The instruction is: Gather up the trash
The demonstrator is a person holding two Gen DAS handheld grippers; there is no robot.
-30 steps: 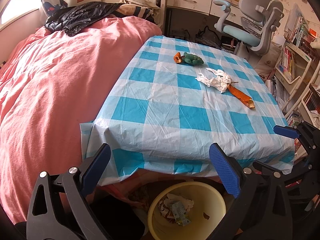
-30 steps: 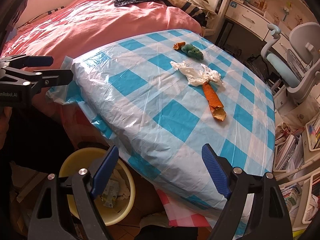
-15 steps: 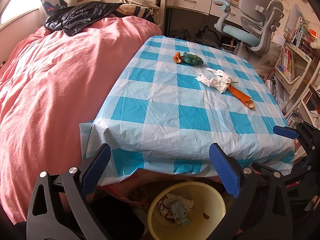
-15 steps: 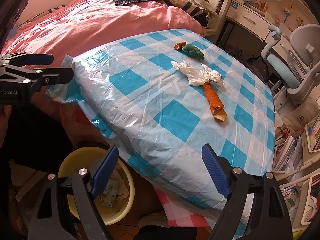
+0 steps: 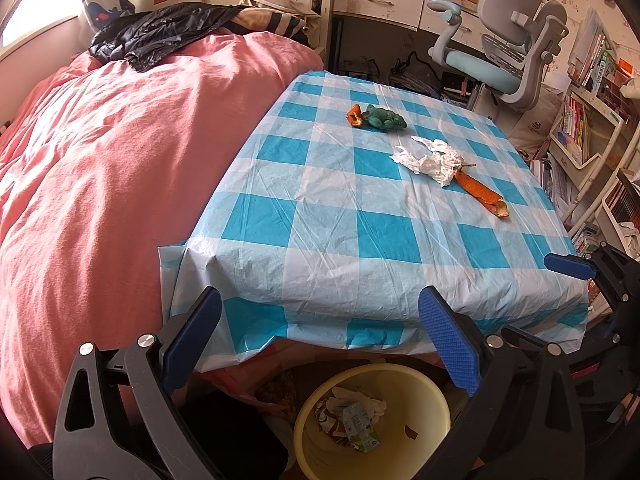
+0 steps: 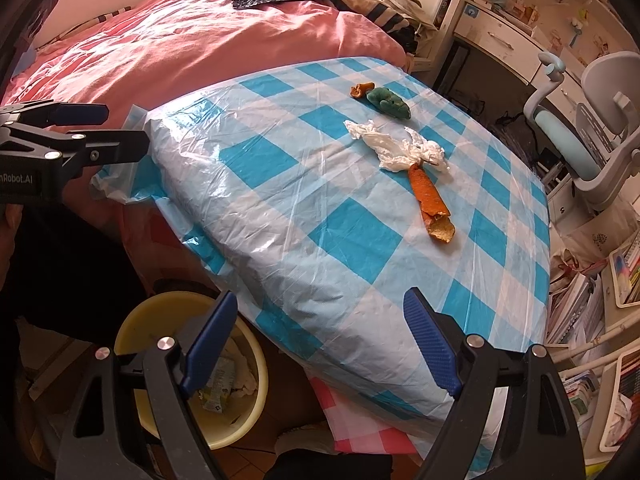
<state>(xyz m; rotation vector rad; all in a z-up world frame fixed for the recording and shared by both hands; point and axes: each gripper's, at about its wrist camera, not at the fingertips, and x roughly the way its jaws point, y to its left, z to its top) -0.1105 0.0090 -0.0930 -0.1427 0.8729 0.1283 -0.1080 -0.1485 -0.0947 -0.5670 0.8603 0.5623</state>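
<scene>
On the blue-and-white checked tablecloth (image 5: pixel 328 220) (image 6: pixel 320 208) lie a crumpled white tissue (image 5: pixel 430 160) (image 6: pixel 396 148), a long orange peel (image 5: pixel 482 196) (image 6: pixel 431 204), a small orange peel piece (image 5: pixel 354 116) (image 6: pixel 360 89) and a green crumpled wrapper (image 5: pixel 384 118) (image 6: pixel 390 100). A yellow bin (image 5: pixel 372 420) (image 6: pixel 192 364) with paper trash inside stands on the floor below the table's near edge. My left gripper (image 5: pixel 320 340) hangs open over the bin, nothing between its fingers. My right gripper (image 6: pixel 320 344) is open and empty at the table's near corner, well short of the trash.
A pink bedcover (image 5: pixel 100 160) lies left of the table, a black jacket (image 5: pixel 160 32) on it. A grey-blue desk chair (image 5: pixel 500 60), a desk with drawers (image 5: pixel 380 0) and bookshelves (image 5: pixel 592 120) crowd the far and right sides. A person's dark clothing (image 6: pixel 60 264) is beside the bin.
</scene>
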